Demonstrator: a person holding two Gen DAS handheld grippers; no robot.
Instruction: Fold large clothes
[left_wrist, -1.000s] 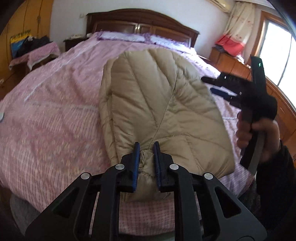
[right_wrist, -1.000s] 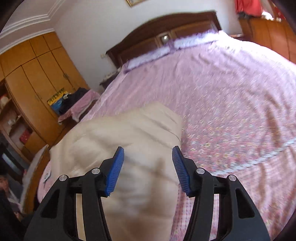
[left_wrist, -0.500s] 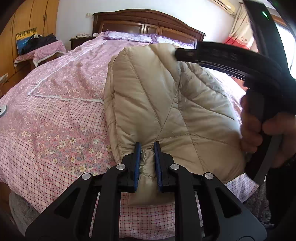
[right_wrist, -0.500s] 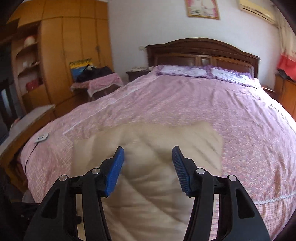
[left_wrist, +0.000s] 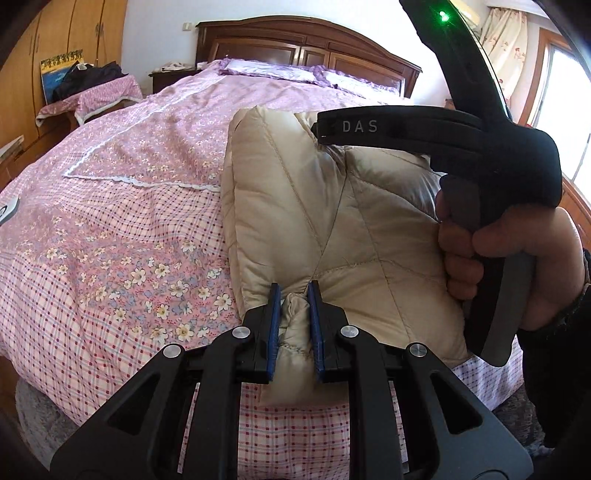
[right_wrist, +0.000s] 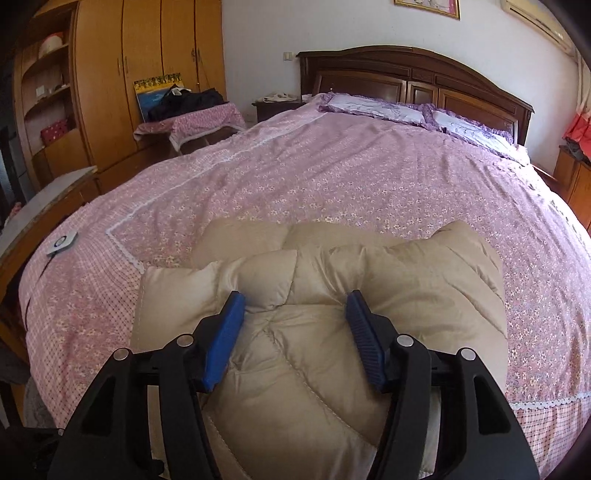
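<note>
The left gripper (left_wrist: 295, 325) is nearly closed, its blue pads pinching a bunched fold at the near edge of the beige quilted coat (left_wrist: 317, 214). The right gripper (right_wrist: 295, 332) is spread and opening, its pads resting against the coat's padded surface without clamping it. The coat lies folded on the pink floral bedspread (right_wrist: 369, 177), near the foot of the bed.
</note>
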